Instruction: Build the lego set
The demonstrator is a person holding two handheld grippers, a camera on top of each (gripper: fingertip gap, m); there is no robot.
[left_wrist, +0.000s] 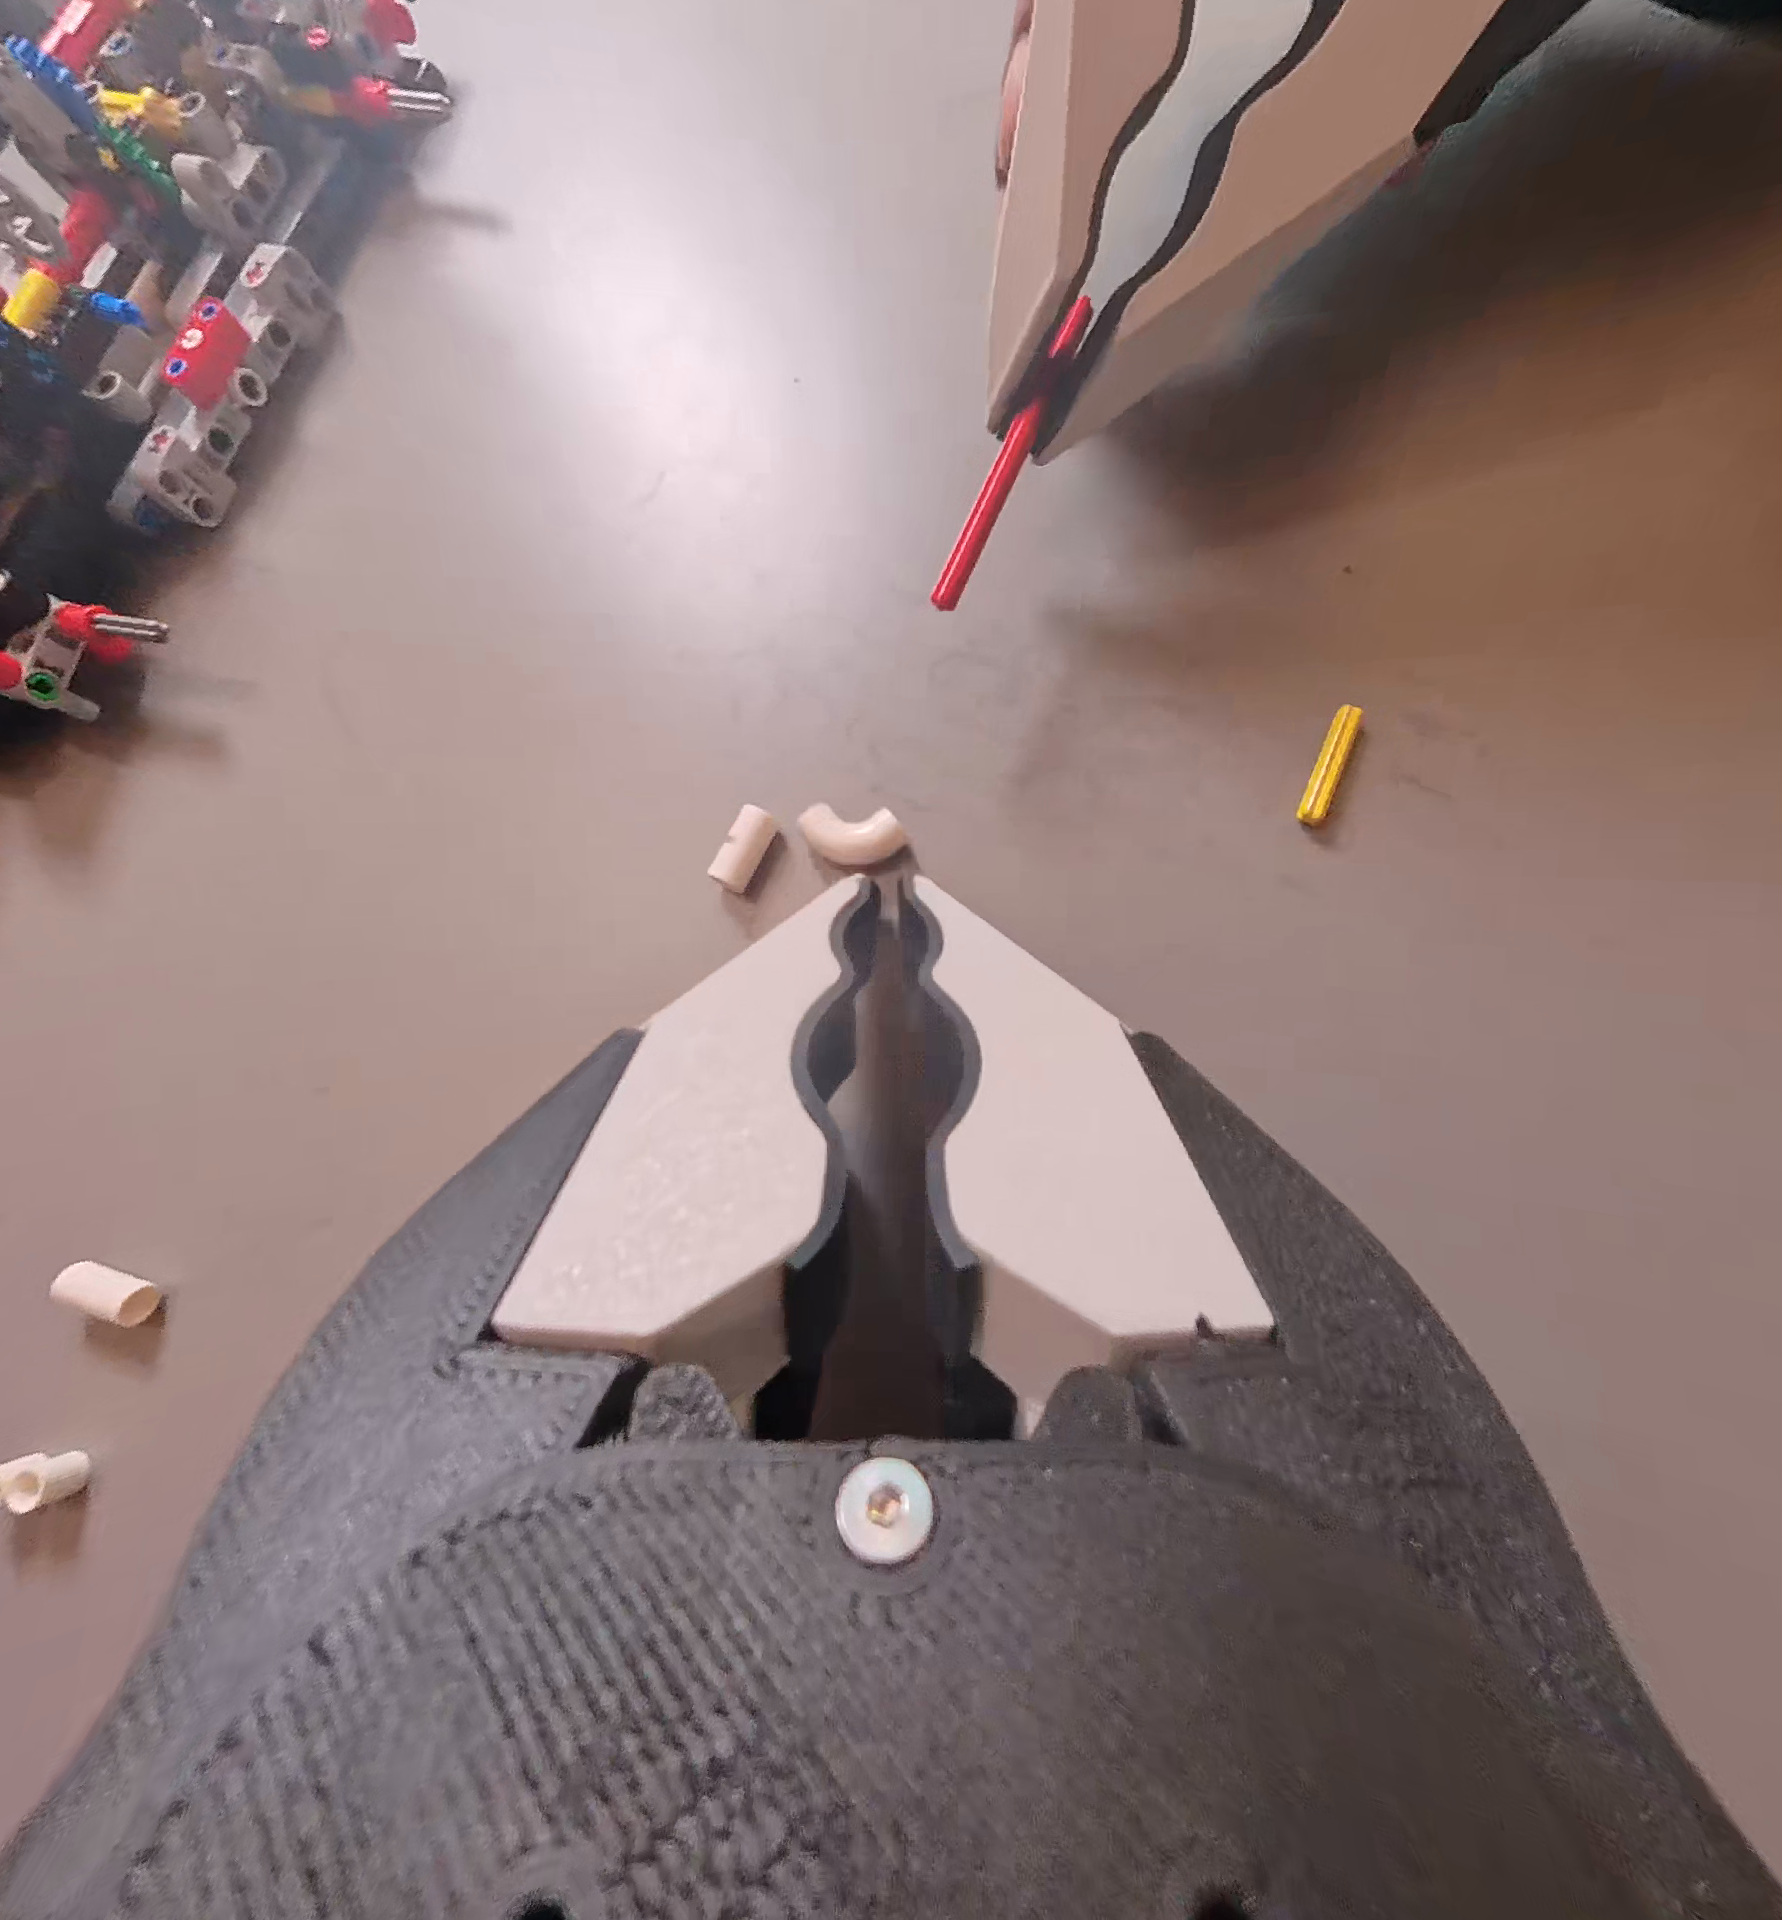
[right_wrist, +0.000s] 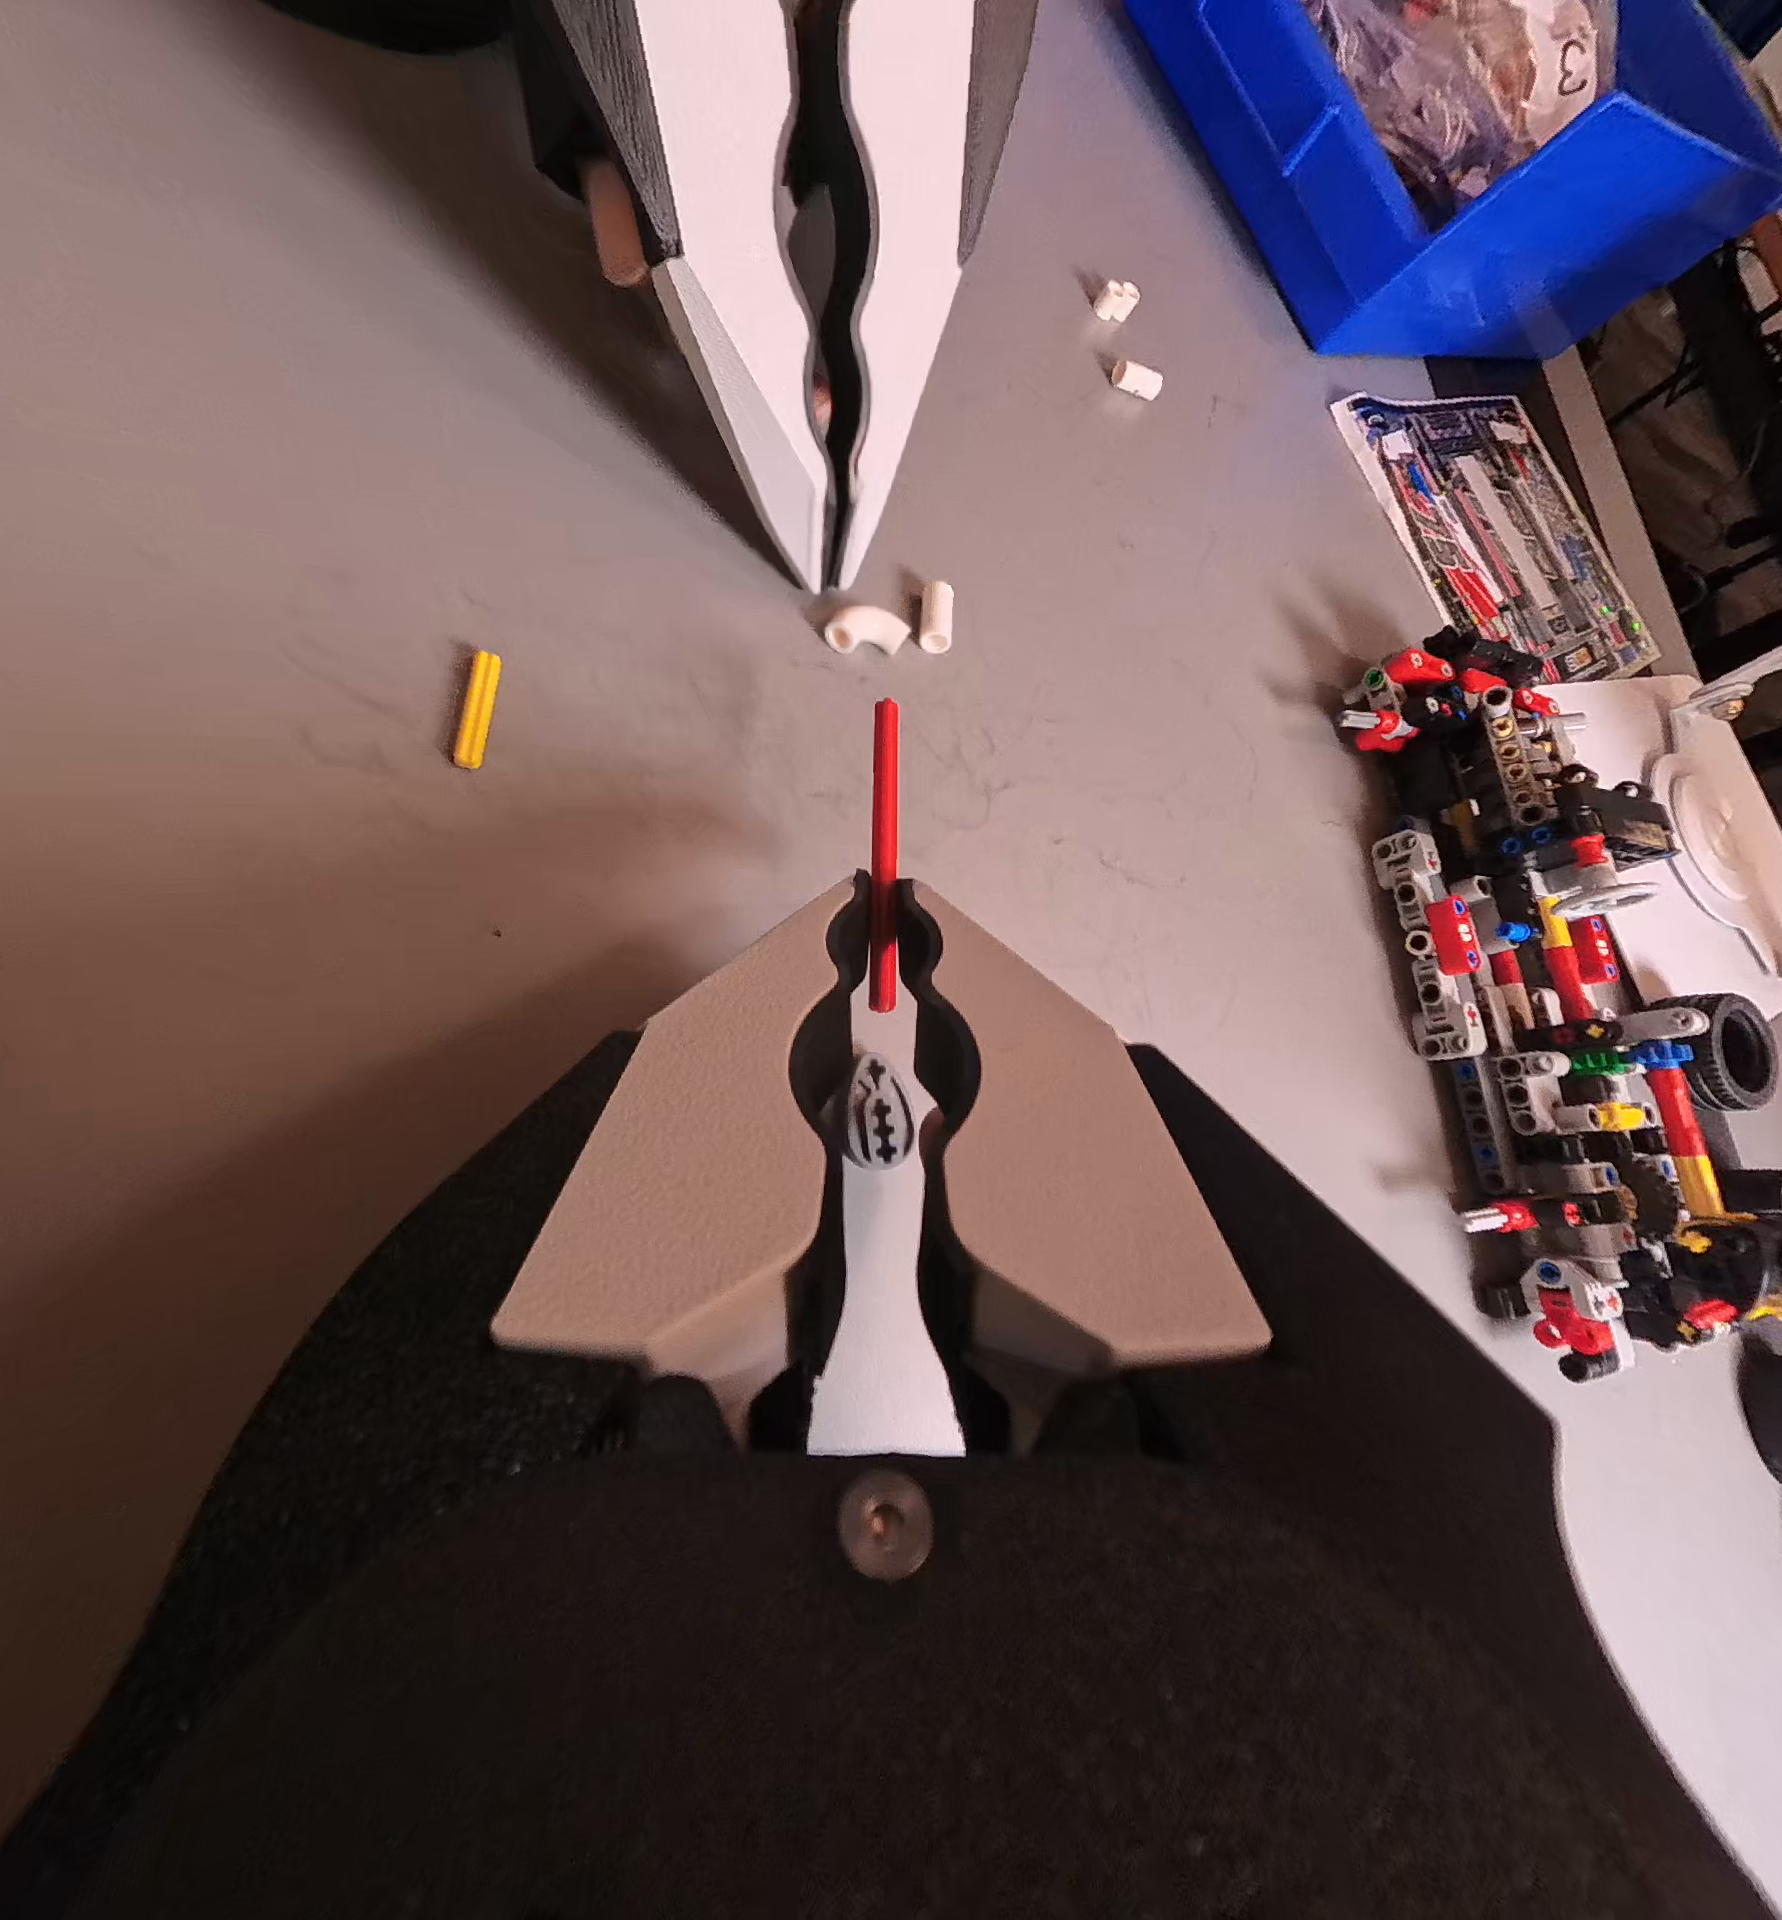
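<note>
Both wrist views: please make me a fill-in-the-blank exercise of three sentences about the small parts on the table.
1. The right gripper is shut on a thin ____ axle.
2. The white curved tube piece lies just ahead of the ____ gripper's tips.
3. The short axle lying alone on the table is ____.

Missing words: red; left; yellow
</note>
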